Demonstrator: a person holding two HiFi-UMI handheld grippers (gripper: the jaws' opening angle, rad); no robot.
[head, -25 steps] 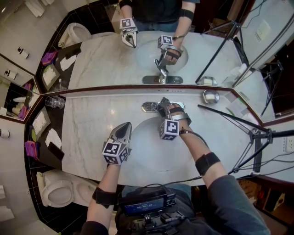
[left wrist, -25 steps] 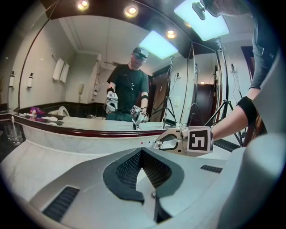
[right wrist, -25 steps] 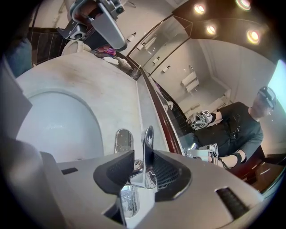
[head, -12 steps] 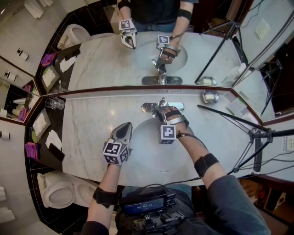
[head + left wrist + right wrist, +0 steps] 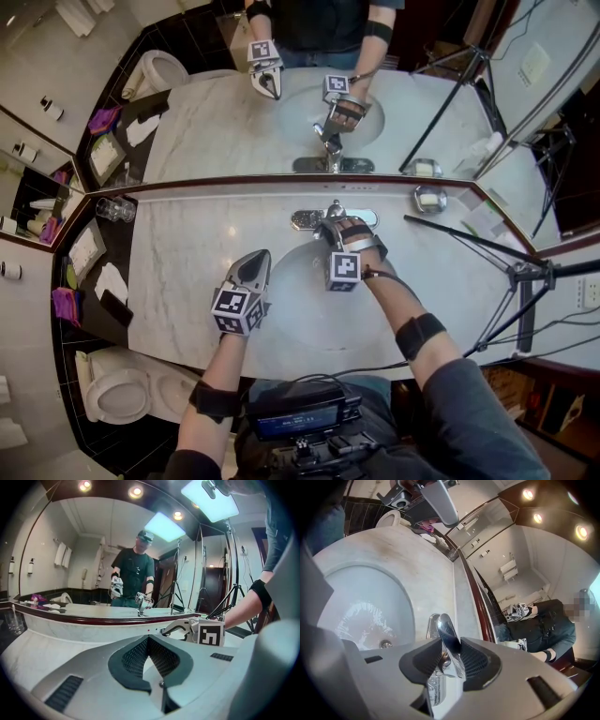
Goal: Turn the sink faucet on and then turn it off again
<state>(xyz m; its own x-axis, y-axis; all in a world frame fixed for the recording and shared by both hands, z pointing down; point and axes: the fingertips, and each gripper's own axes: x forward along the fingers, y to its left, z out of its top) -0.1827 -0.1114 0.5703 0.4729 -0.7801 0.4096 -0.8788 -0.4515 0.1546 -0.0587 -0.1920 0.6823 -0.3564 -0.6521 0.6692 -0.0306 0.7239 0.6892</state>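
Its jaws having just been closing, the right gripper pinches the faucet lever over the wet sink, seemingly ready to swing it, while the left gripper hangs pressed together.

the sink sits mid-counter, the faucet behind it against the mirror; glasses far left, a dish far right.
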